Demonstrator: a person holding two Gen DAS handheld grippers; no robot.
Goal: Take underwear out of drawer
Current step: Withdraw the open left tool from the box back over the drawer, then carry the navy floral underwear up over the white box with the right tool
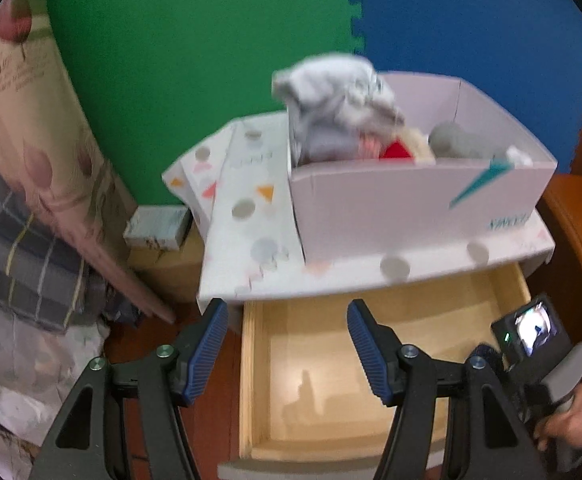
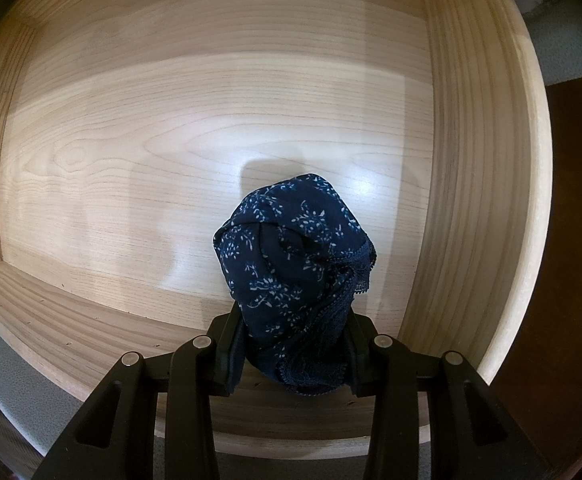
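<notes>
Right gripper (image 2: 295,344) pointing down into open wooden drawer (image 2: 471,200), clenched on bunched navy floral underwear (image 2: 291,256) with lace trim, bundle low over drawer floor near the right wall, contact with floor not clear. Left gripper (image 1: 287,344) released, blue pads apart with nothing between, hovering at drawer's front-left corner, angled toward white dotted cabinet top (image 1: 251,220). On that top, white cardboard box (image 1: 411,200) holding grey cloth (image 1: 331,96) and other blurred items; right hand (image 1: 571,420) visible at lower right edge of left view.
</notes>
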